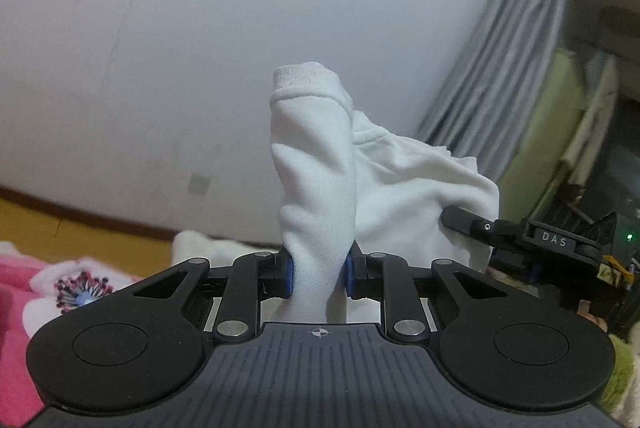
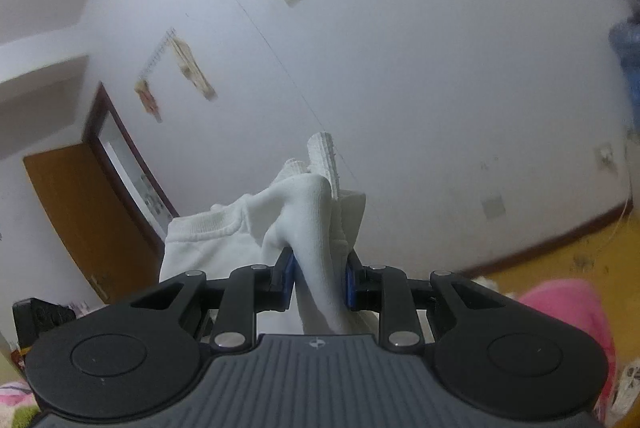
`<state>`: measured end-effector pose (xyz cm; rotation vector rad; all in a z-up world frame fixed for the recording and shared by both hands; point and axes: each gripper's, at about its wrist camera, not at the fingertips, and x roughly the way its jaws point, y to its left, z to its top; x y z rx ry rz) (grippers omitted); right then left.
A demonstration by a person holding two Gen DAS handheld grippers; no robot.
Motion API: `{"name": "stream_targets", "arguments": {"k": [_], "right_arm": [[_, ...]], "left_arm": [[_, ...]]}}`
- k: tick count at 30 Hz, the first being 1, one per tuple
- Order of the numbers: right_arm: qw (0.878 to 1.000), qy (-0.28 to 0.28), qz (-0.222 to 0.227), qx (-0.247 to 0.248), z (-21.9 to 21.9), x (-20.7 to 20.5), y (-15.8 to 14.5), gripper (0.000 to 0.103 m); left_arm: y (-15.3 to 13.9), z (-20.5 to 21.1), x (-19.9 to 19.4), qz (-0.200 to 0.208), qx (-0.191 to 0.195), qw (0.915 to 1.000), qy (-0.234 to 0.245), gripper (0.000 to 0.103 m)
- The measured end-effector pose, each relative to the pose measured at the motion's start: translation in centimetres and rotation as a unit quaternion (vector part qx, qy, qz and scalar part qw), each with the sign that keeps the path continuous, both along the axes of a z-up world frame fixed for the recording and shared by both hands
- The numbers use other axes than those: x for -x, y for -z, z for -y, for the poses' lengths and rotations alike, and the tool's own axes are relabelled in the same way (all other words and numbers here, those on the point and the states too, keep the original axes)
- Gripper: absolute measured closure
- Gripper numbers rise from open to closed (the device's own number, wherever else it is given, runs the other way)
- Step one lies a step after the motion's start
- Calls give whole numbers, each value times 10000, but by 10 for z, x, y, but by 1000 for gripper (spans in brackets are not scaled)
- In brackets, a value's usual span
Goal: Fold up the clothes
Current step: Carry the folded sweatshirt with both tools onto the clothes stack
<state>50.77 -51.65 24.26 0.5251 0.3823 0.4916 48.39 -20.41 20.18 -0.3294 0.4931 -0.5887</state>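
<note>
Left gripper [image 1: 319, 276]: jaws nearly closed, pinching a bunched white garment [image 1: 316, 163] that stands up toward 12 o'clock.
Right gripper [image 2: 320, 278]: nearly closed too, clamped on the same garment, ribbed edge at 12 o'clock.
Garment: lifted in the air between both grippers, clear of the pink bed [image 1: 24, 280] below.
Long axis: runs gripper to gripper; from the left one, the right gripper lies at 3 o'clock.
Nearer hand: neither; each holds one end.
Next move: likely spreading the garment flat.

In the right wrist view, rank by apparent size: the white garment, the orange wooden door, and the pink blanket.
1. Orange wooden door, largest.
2. White knit garment, though it sits nearest the camera, so that is unsure.
3. Pink blanket, smallest, partly cut off at the edge.
</note>
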Motion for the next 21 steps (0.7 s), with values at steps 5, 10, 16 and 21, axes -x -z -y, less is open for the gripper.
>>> {"name": "stream_targets", "arguments": {"k": [5, 10, 16, 21], "right_arm": [[9970, -185, -722, -208, 14, -76, 50, 77], [9929, -350, -1102, -272, 20, -130, 79, 77], [9772, -159, -2088, -348, 38, -180, 139, 68], [9568, 646, -2228, -1750, 92, -169, 174, 62]], "left_arm": [[40, 14, -50, -644, 19, 9975, -300, 83], [64, 12, -89, -1078, 211, 9928, -472, 82], [112, -6, -138, -2204, 458, 9716, -734, 51], [116, -45, -146, -2452, 1369, 9476, -1524, 45]]}}
